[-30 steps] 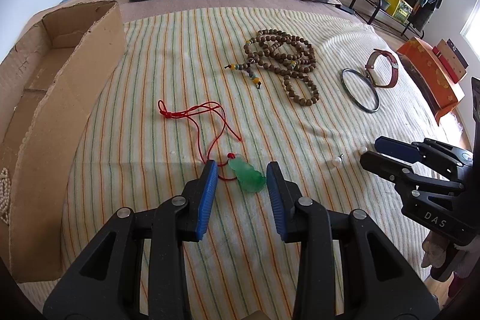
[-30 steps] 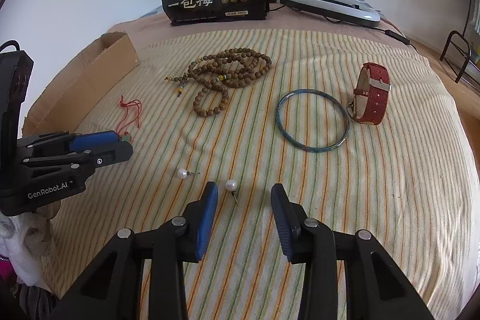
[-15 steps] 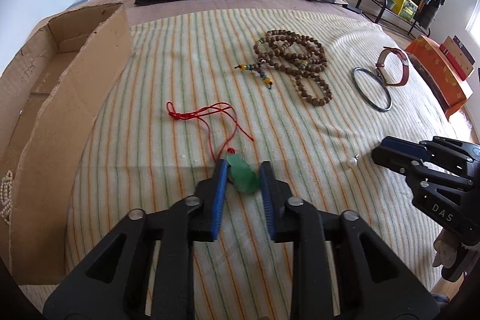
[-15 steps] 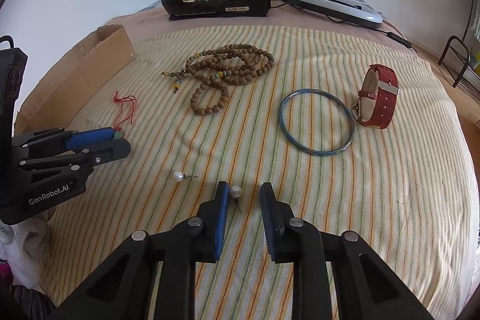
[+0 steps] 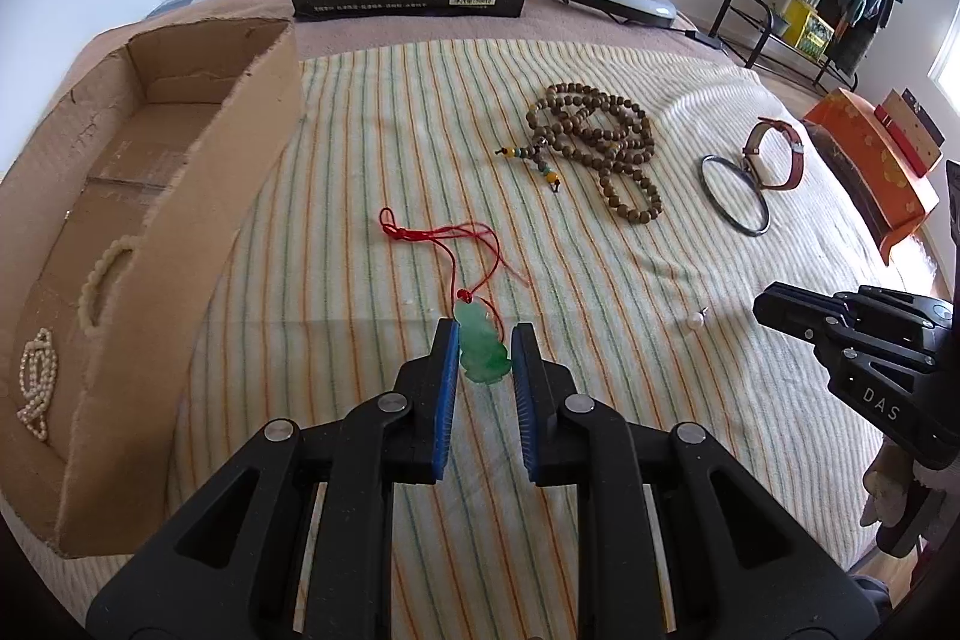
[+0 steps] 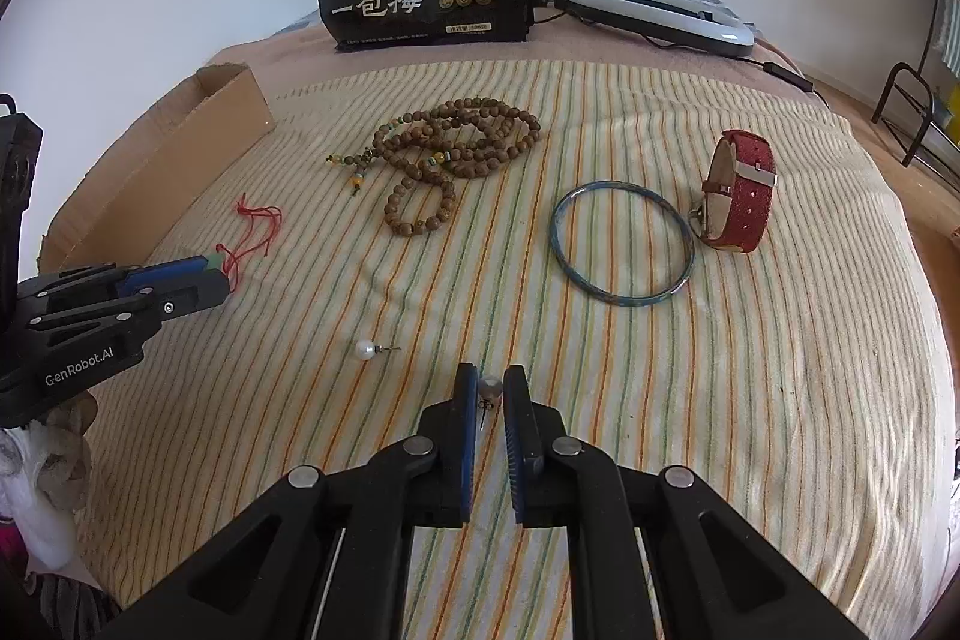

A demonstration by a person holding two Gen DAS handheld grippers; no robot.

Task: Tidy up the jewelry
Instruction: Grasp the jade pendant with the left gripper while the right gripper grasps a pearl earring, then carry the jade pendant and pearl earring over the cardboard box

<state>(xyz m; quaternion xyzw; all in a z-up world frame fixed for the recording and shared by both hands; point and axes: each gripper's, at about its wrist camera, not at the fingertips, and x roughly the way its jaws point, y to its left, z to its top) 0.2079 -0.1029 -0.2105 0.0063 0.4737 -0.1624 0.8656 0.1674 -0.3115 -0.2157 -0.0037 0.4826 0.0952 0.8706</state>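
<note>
On the bed: a striped blanket [image 6: 750, 370] carries the loose jewelry, with a cardboard box [image 5: 180, 232] along its left edge.
Cardboard box: open-topped, already holding pearl strands [image 5: 96, 292]; likely the place the pieces go.
Bead necklace [image 6: 456, 154]: coiled mid-blanket, well apart from both grippers.
Bangle [image 6: 621, 244]: lies flat, its rim touching or just beside the red watch [image 6: 738, 190], which stands on edge.
Left gripper [image 5: 485, 346]: closed in on the green pendant [image 5: 482, 346]; both pads appear to touch its sides, so I judge it clamped.
Green pendant: between the left fingers, long axis running away from the camera along them, red cord [image 5: 456, 244] trailing ahead on the blanket.
Right gripper [image 6: 489, 394]: nearly together around a pearl earring [image 6: 489, 388], pads at either side of the bead, post pointing back toward the camera.
Second pearl earring [image 6: 366, 349]: free on the blanket, left of the right gripper.
Key relation: the box lies to the left of both grippers and the left gripper is the nearer, so the pendant has the shorter carry; the cord may drag.
</note>
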